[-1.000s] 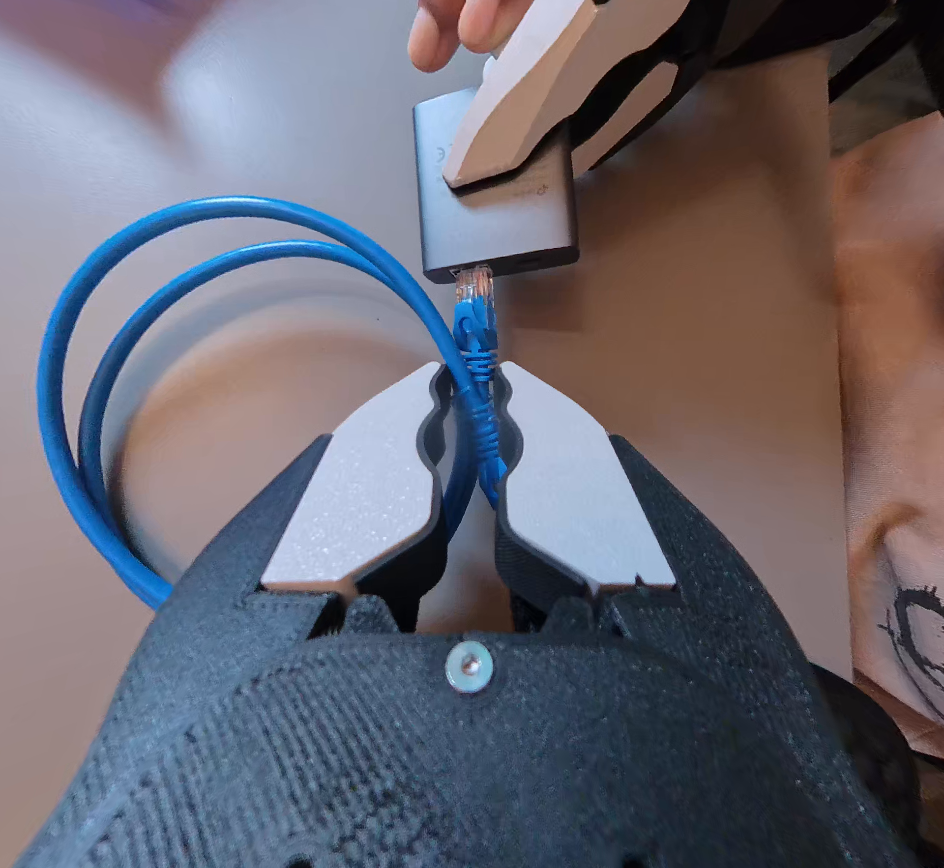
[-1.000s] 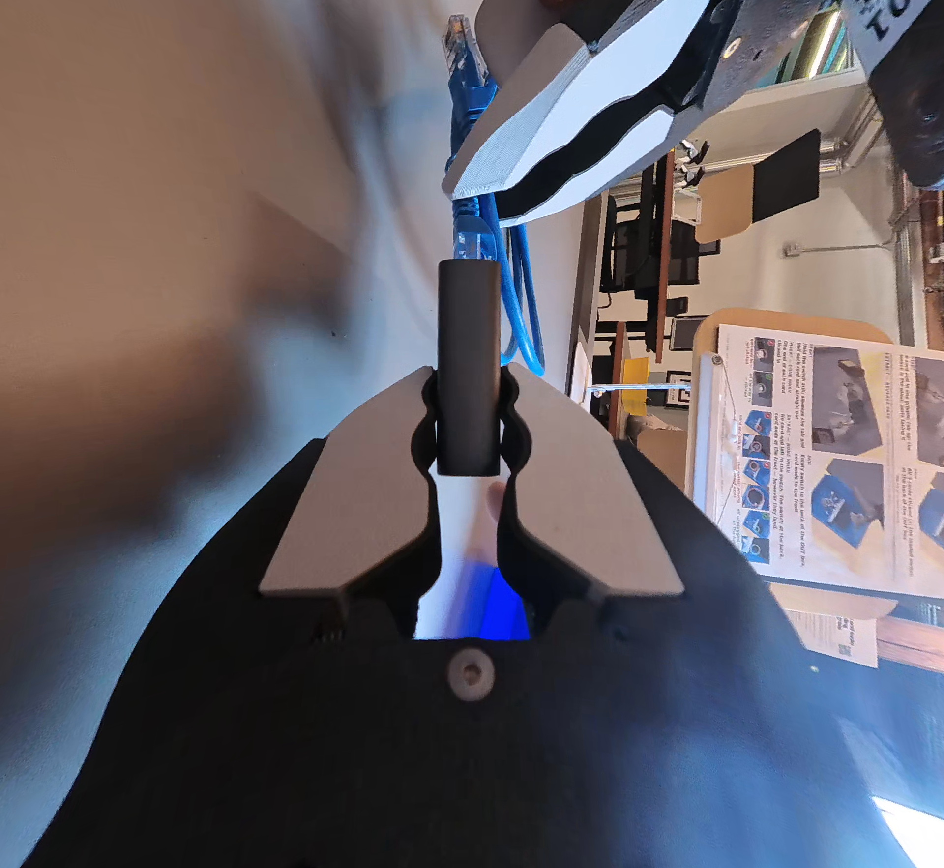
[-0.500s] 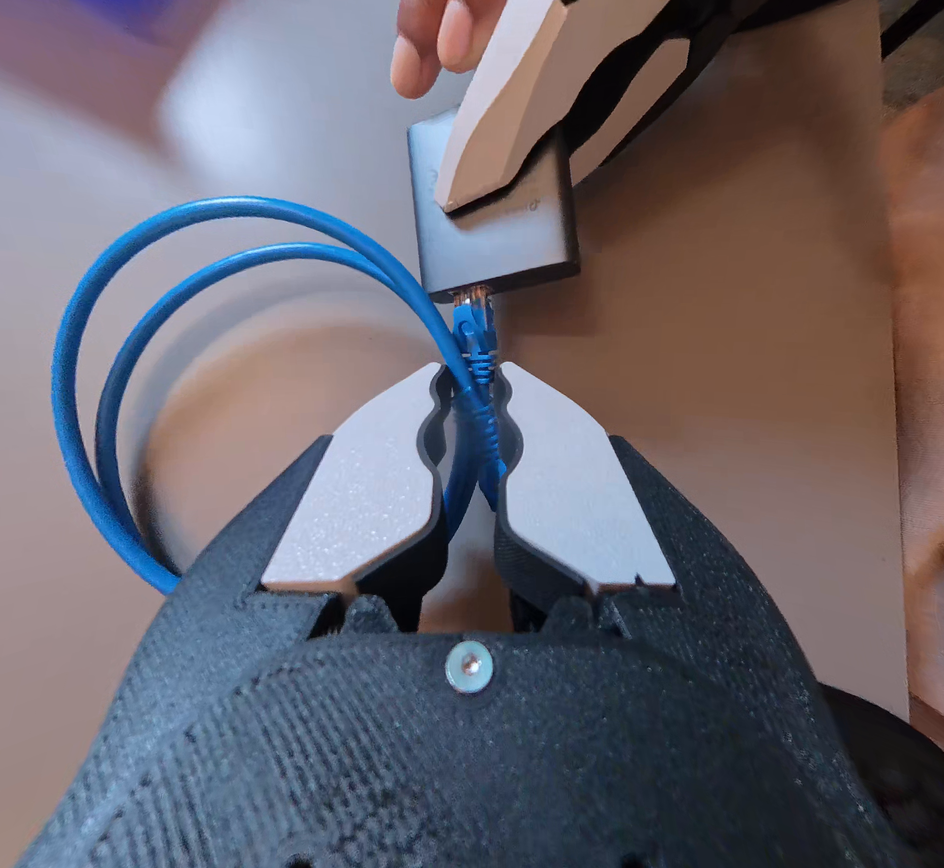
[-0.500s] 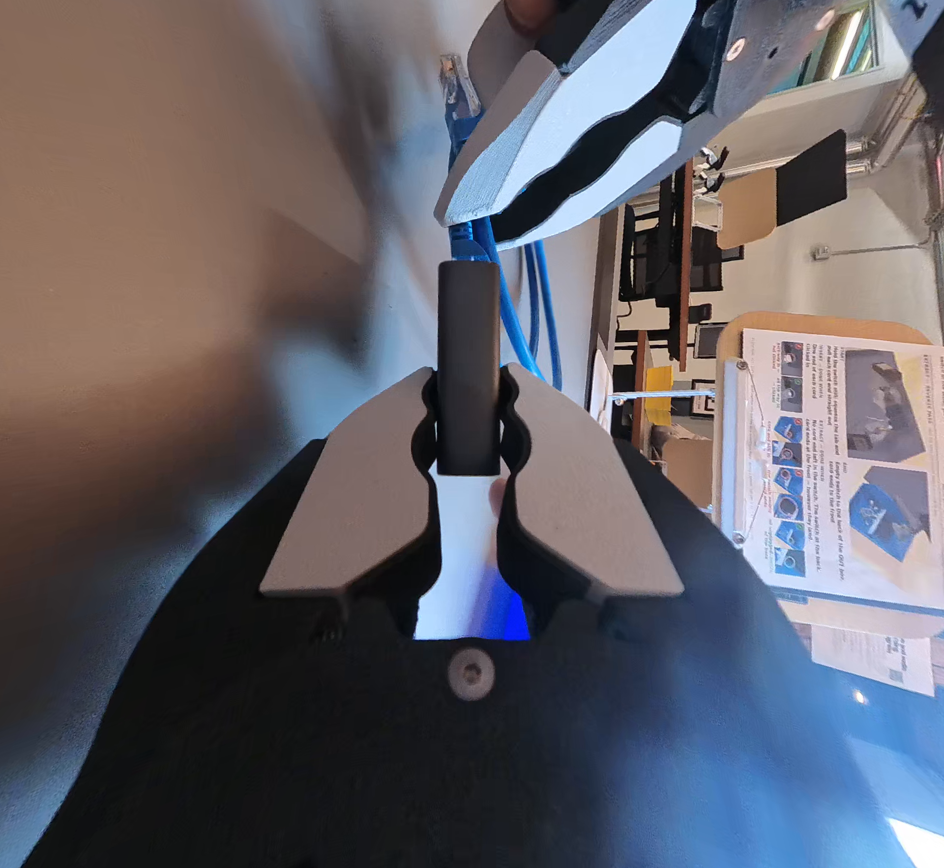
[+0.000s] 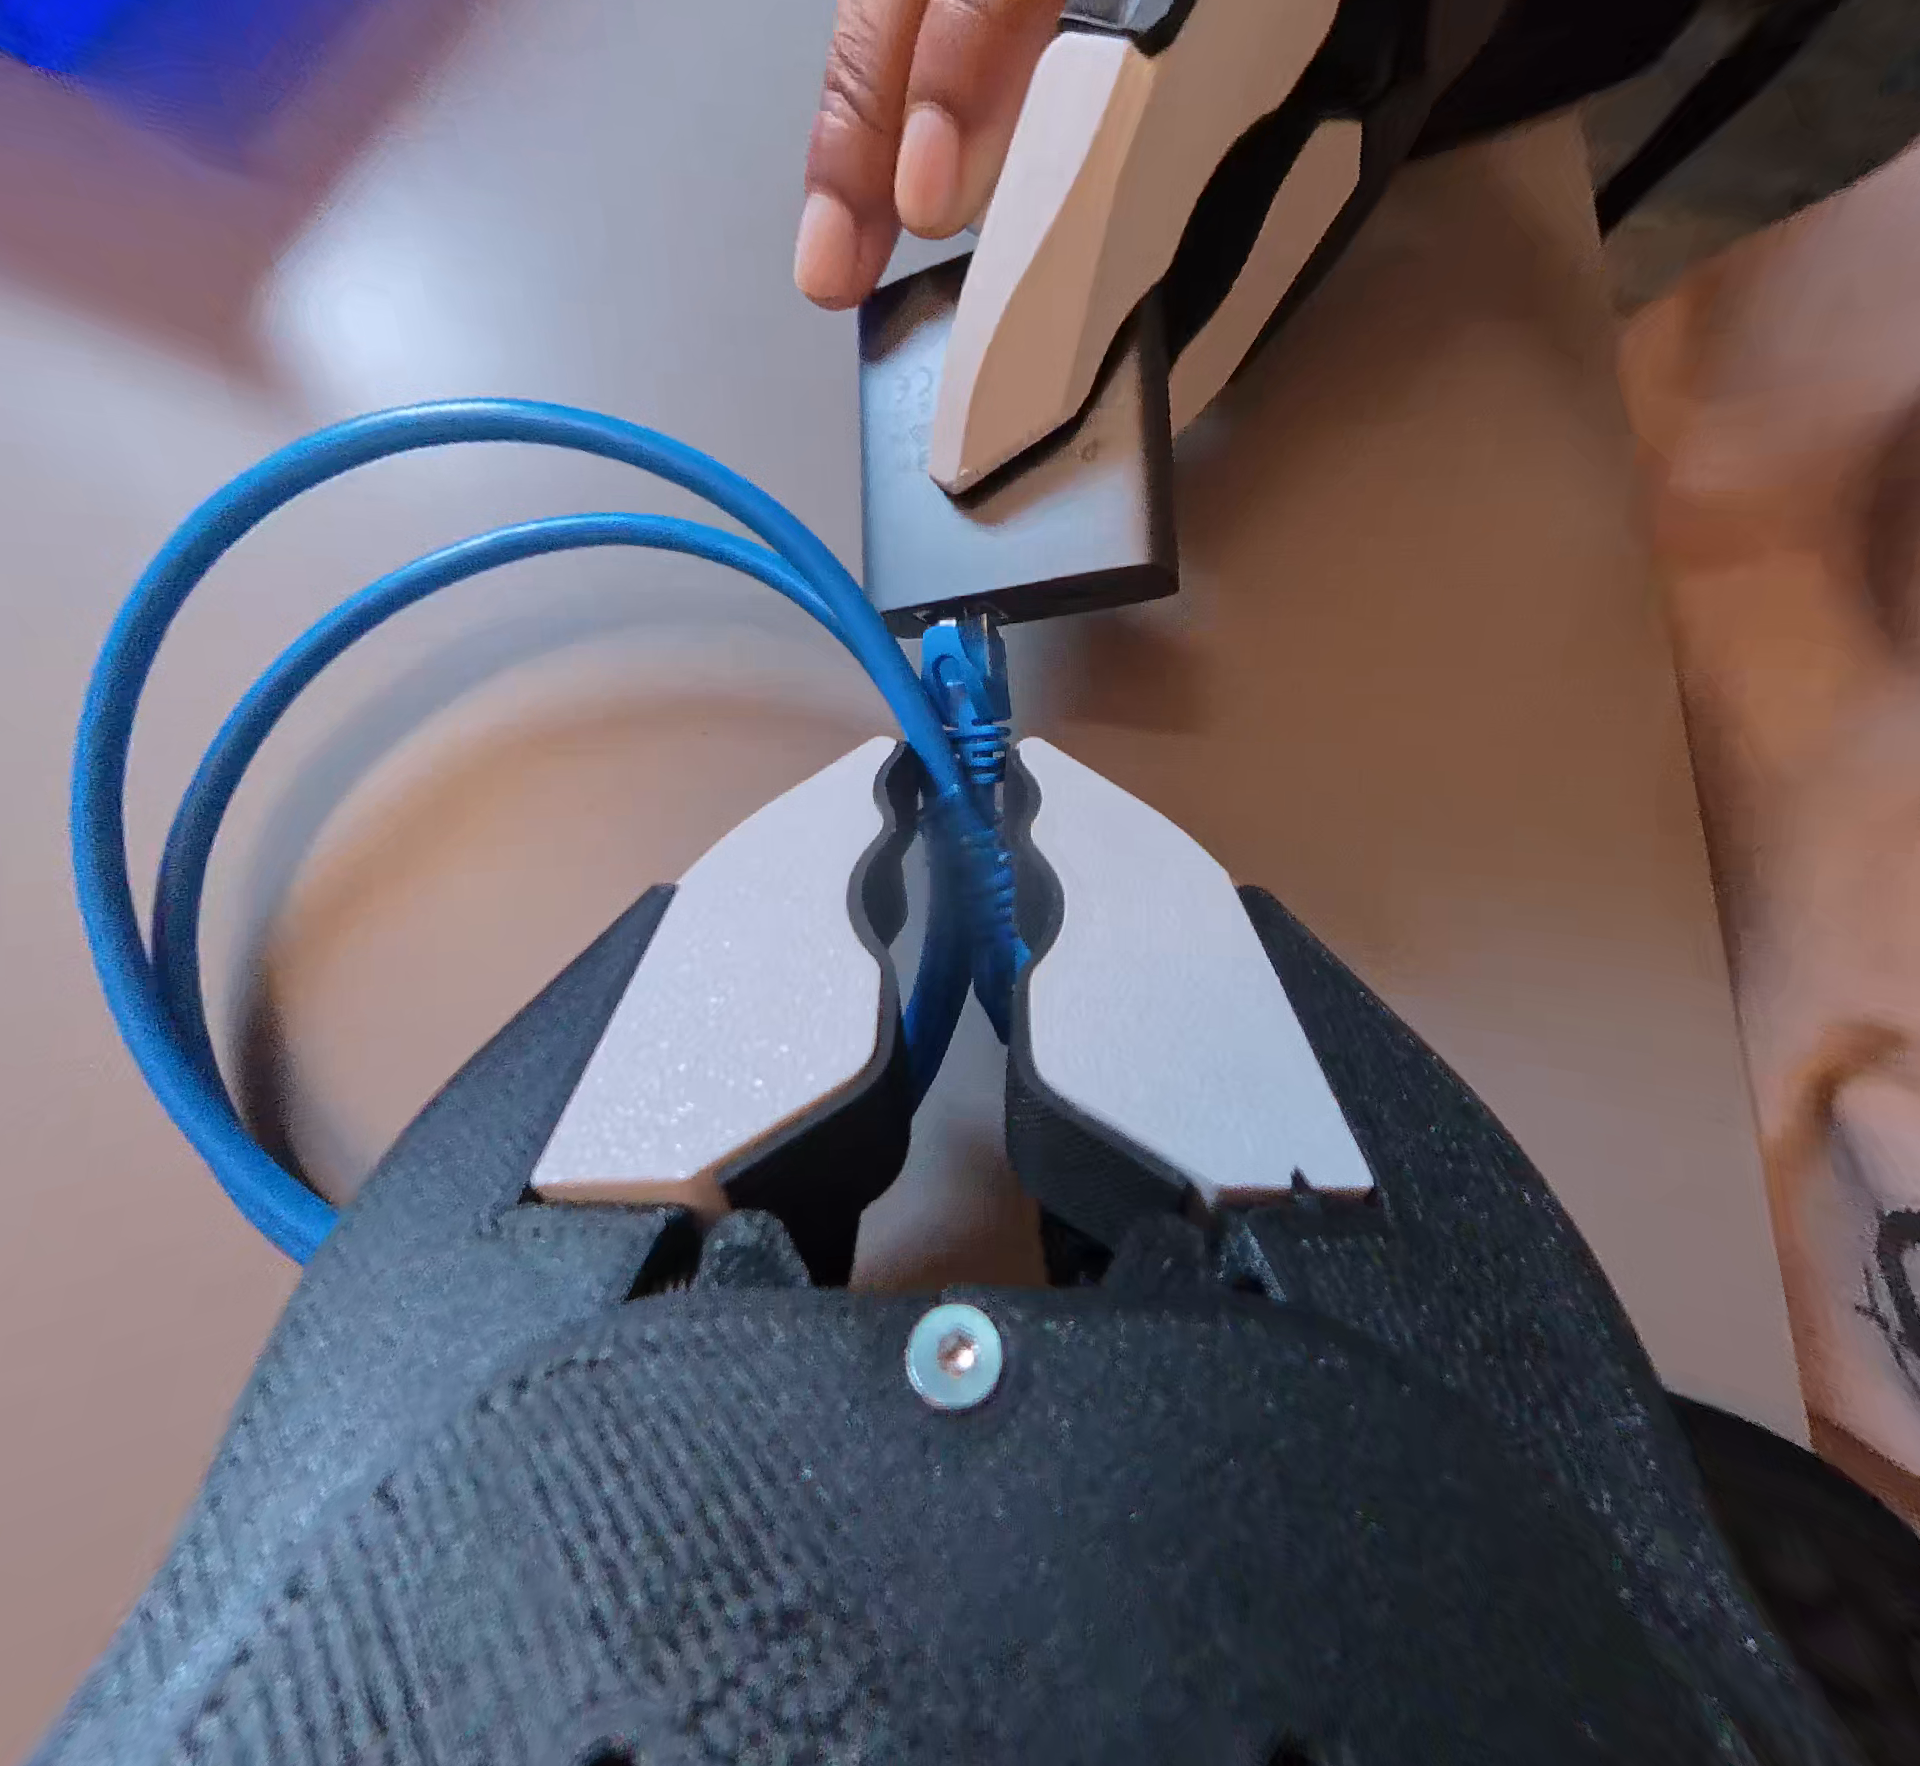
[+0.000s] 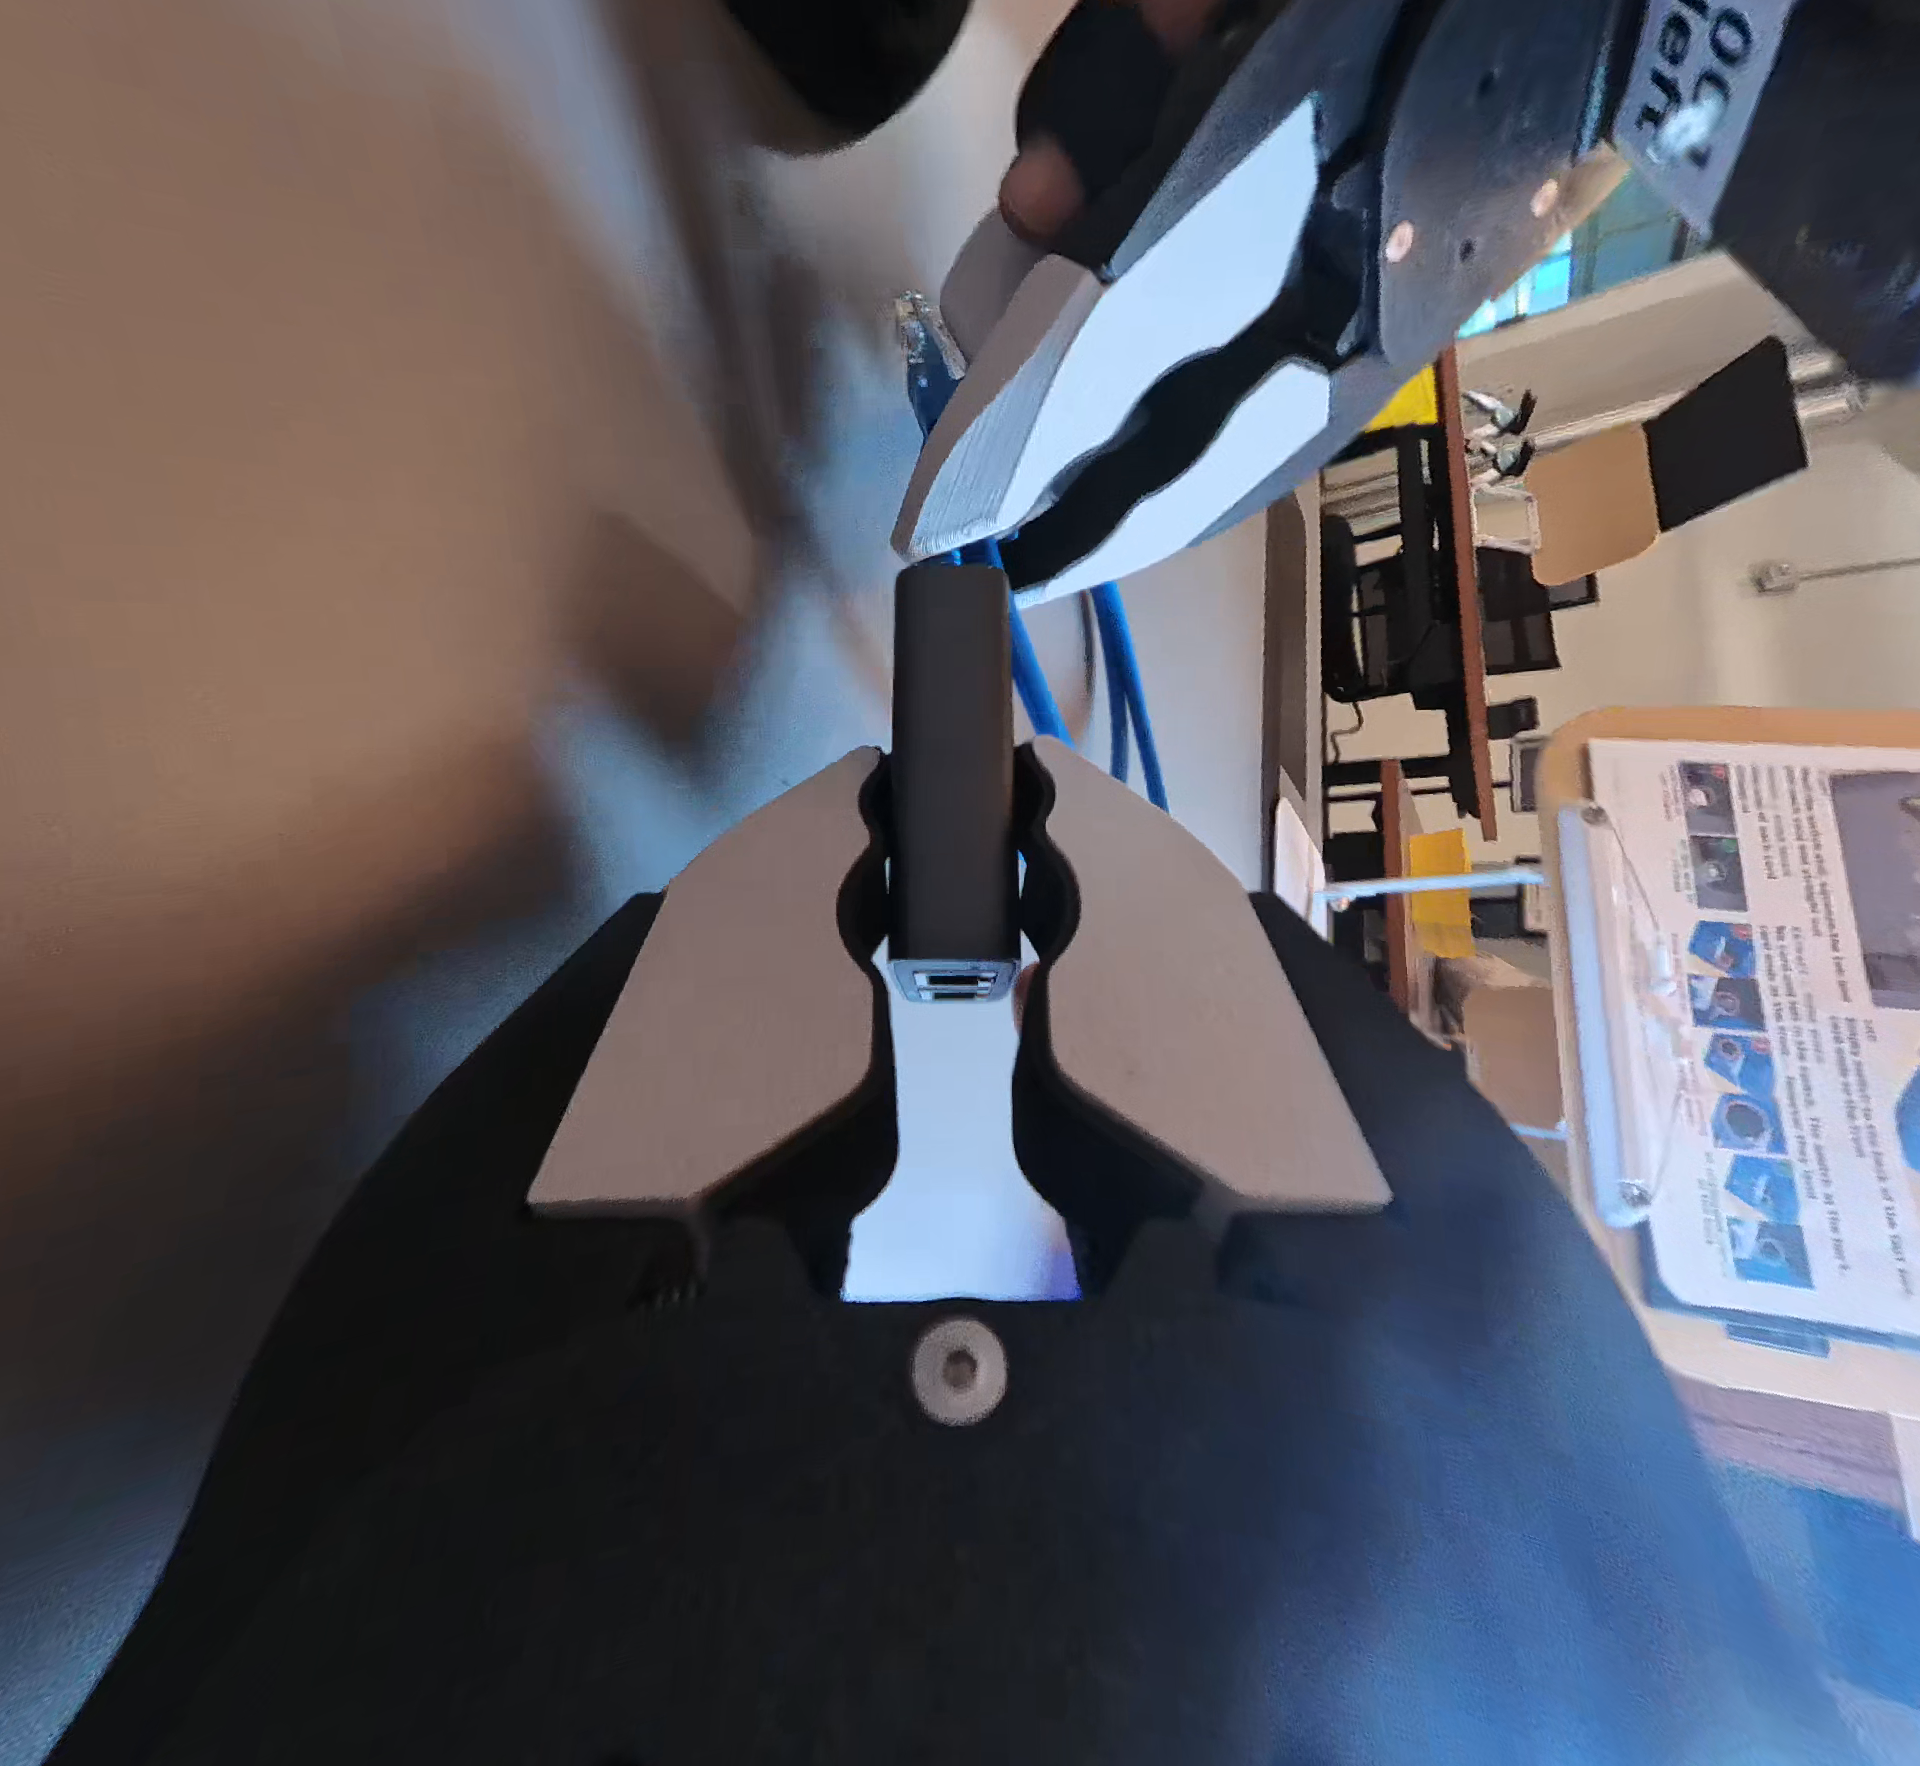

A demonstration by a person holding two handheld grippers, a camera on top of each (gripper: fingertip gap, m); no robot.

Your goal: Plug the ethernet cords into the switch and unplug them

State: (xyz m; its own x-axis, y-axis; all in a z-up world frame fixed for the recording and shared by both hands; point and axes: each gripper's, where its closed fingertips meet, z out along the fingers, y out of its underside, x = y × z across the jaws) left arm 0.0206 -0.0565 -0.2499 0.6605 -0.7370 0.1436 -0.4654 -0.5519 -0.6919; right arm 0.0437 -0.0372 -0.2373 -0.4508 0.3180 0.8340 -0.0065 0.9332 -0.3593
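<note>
In the left wrist view my left gripper (image 5: 961, 760) is shut on the blue ethernet cord (image 5: 312, 511) just behind its plug (image 5: 966, 667). The plug's tip sits inside a port at the near end of the dark grey switch (image 5: 1039, 532). My right gripper (image 5: 1081, 438) is shut on the switch from the upper right. In the right wrist view my right gripper (image 6: 951, 760) clamps the switch (image 6: 951, 760) edge-on. The left gripper (image 6: 977, 563) meets its far end. The cord's other plug (image 6: 920, 334) sticks up free beside it.
A person's bare fingers (image 5: 894, 106) rest on the switch's far end. A tan table (image 5: 1351, 885) lies below, with a person's shirt (image 5: 1818, 885) at the right. An instruction board (image 6: 1745, 1020) and dark desks (image 6: 1455, 625) stand in the background. About 4 cm separates my left fingertips from my right.
The clear plug tip was outside the port a second ago. It has slid into the switch, and the two grippers have come closer together.
</note>
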